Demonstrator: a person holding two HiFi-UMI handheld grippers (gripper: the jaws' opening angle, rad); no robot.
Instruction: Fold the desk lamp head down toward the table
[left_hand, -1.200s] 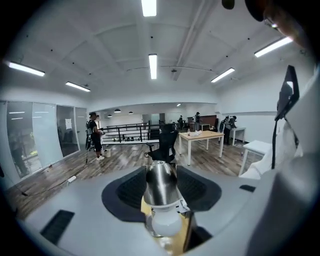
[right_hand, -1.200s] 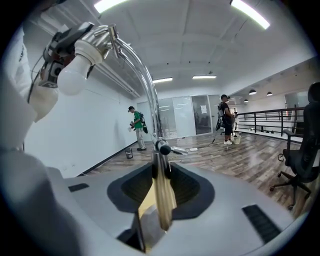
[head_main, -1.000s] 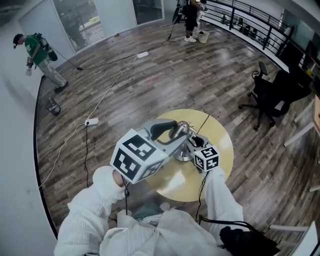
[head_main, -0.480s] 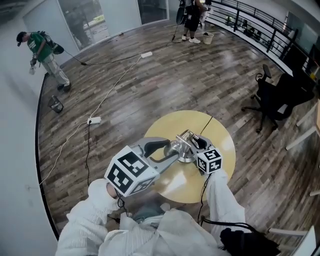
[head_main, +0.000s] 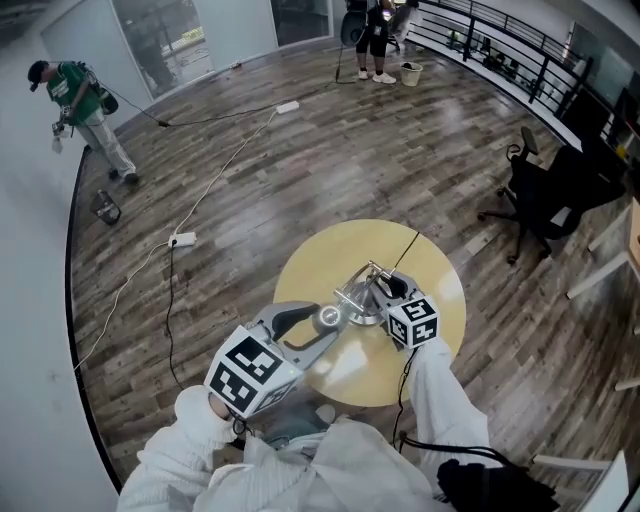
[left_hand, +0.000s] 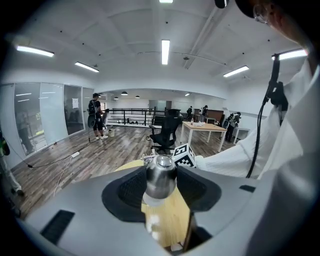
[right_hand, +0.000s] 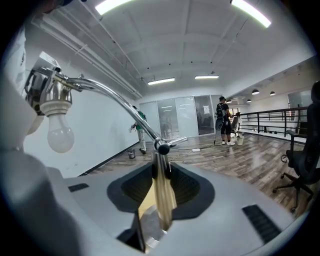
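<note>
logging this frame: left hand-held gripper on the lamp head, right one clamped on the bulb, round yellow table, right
The right hand-held gripper is clamped on the lamp's upright stem, not the bulb; the right gripper view shows this. The left hand-held gripper on the lamp head and the round yellow table are right.

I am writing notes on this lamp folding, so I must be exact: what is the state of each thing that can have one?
Left tongs: shut on the lamp head.
Right tongs: shut on the lamp stem.
Lamp head: gripped, bulb end facing down.
Bulb: screwed in, looks unlit.
Lamp stem: upright on the table.
Office chair: upright, unoccupied.
</note>
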